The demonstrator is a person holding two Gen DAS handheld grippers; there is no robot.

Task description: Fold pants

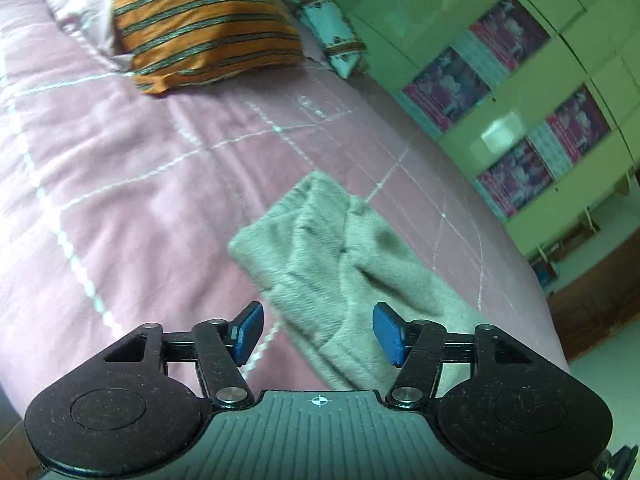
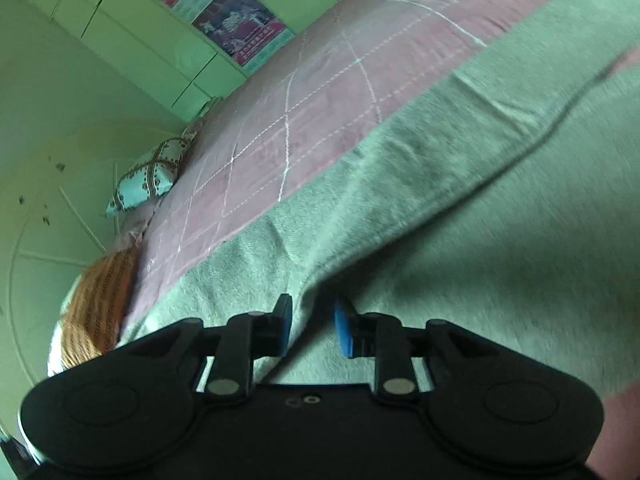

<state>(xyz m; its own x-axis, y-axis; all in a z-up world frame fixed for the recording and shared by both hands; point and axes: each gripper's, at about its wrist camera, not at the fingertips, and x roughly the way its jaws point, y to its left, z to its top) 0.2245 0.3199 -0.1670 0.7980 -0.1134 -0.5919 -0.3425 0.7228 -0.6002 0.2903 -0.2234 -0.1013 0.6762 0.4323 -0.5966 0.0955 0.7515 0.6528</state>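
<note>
One pair of grey-green pants (image 1: 332, 264) lies on one bed under a pink quilt (image 1: 120, 168) stitched with white lines. In the left wrist view, going from left to right: bare quilt on the left; one orange striped pillow (image 1: 204, 28) at the upper left, resting against a pale pink pillow (image 1: 76, 8) behind it; one small light-blue patterned cushion (image 1: 332, 32) just right of the orange one; then a green wall unit (image 1: 520, 92) carrying four pink and purple posters. The pants sit rumpled in the middle right of that view, one leg end pointing away up the bed. The left gripper (image 1: 318, 332) hangs above the near part of the pants, its two blue pads wide apart and holding nothing. In the right wrist view, left to right: the orange pillow at the lower left edge, the blue cushion (image 2: 148, 176) above it, the quilt, then the pants (image 2: 460, 200) spreading across the right half with a dark seam line running diagonally. The right gripper (image 2: 314, 330) is close over the fabric, pads partly apart with cloth between them; whether it pinches the cloth cannot be told.
</note>
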